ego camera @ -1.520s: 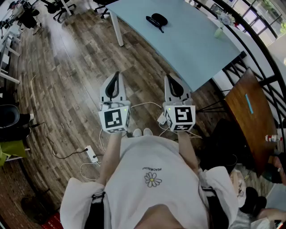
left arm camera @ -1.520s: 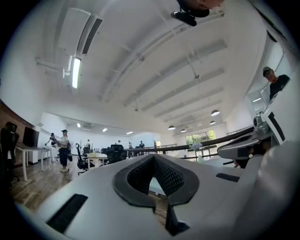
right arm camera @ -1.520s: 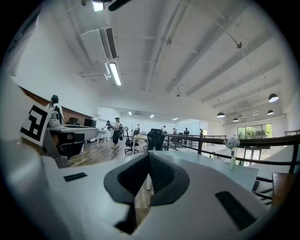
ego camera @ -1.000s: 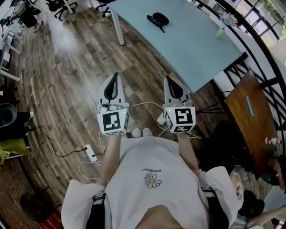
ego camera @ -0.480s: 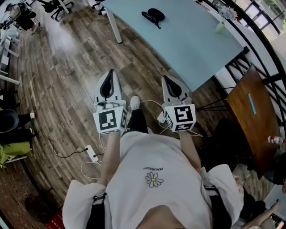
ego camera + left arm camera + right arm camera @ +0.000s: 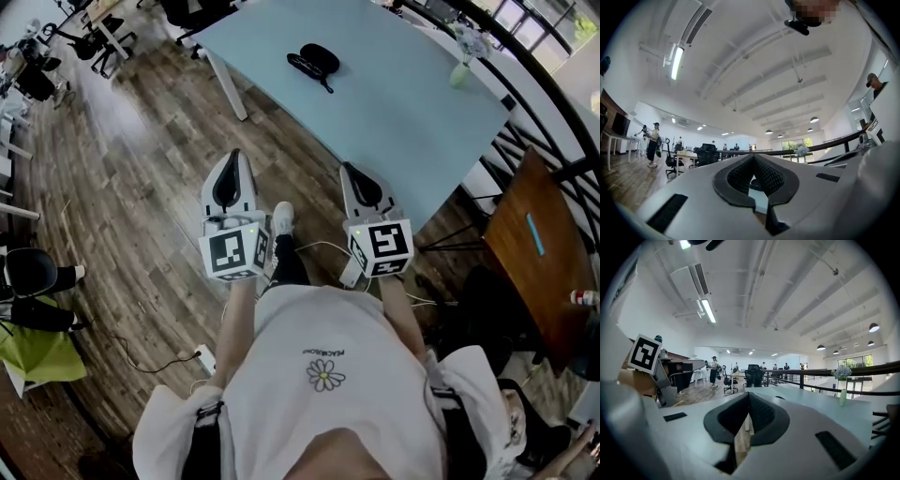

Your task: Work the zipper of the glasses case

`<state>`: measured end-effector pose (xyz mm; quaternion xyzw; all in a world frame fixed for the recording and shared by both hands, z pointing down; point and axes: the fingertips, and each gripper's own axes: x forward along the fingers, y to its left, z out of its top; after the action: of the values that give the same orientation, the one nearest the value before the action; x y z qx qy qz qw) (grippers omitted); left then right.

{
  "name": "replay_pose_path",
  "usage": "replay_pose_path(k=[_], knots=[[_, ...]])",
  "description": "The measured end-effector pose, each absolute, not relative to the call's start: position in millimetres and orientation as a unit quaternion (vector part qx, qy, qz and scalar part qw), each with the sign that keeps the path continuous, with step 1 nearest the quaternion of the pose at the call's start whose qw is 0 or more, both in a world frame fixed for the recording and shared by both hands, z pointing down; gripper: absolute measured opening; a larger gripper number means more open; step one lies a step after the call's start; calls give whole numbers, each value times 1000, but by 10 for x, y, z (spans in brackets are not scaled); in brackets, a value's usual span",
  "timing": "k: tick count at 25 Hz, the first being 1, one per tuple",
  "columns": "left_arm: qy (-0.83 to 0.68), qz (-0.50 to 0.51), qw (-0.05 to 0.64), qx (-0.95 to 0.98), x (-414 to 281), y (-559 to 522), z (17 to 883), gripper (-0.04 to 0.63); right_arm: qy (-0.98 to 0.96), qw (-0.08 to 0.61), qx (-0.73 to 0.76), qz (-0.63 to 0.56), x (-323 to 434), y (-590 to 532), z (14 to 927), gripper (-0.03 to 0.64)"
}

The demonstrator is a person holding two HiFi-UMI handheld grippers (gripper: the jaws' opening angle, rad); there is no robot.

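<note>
Glasses case on the bench, ahead of both hand-held grippers.
From the person, the case lies at twelve o'clock and a vase on the same bench at one o'clock. The left hand-held gripper and right hand-held gripper are side by side over the floor.

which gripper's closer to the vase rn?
Right. The right gripper is at the table's near edge, with the vase ahead to its right. The left gripper is over the floor, further left of the vase.
</note>
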<state>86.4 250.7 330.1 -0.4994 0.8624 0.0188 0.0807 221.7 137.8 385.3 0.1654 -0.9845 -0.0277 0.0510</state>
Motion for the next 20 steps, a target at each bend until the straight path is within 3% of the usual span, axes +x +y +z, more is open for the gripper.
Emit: replay_pose_path(k=[12, 20], knots=[[821, 30, 78, -564, -1182, 1120, 3082, 15, -969, 66, 235, -28, 366, 116, 3603, 8], [792, 37, 49, -607, -1819, 330, 3240, 15, -957, 82, 280, -7, -204, -563, 3644, 8]])
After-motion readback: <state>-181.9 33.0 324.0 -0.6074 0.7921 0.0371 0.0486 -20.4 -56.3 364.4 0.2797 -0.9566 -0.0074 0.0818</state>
